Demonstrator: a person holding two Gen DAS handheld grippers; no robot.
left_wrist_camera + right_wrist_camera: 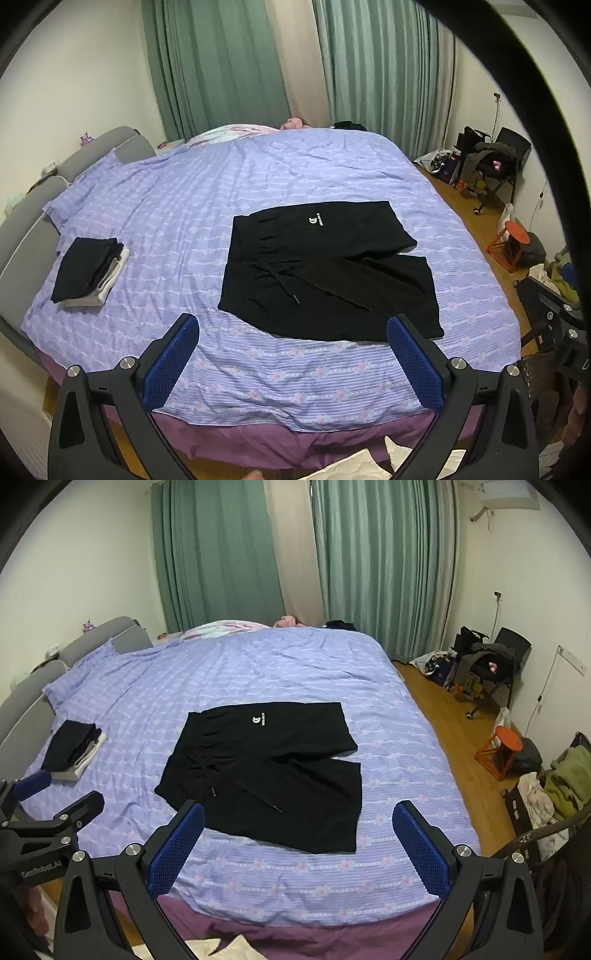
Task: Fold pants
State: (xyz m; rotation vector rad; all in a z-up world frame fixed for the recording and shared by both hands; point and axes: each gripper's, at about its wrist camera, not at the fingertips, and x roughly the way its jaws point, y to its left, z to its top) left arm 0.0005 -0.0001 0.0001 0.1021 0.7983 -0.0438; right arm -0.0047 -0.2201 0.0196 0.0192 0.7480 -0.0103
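2 grippers hang over the near edge of the bed (258, 369), both spread wide with nothing between the blue pads. The black shorts (325, 273) lie flat on the striped cover ahead of them, untouched, waistband toward the left, leg openings toward the right, so the long axis runs across the view. The left gripper (291, 354) faces the drawstring end; the right gripper (299, 838) sits nearer the leg hems. A folded stack (88, 273) rests well apart, near the headboard. Likely next: each claw reaches forward to its own end
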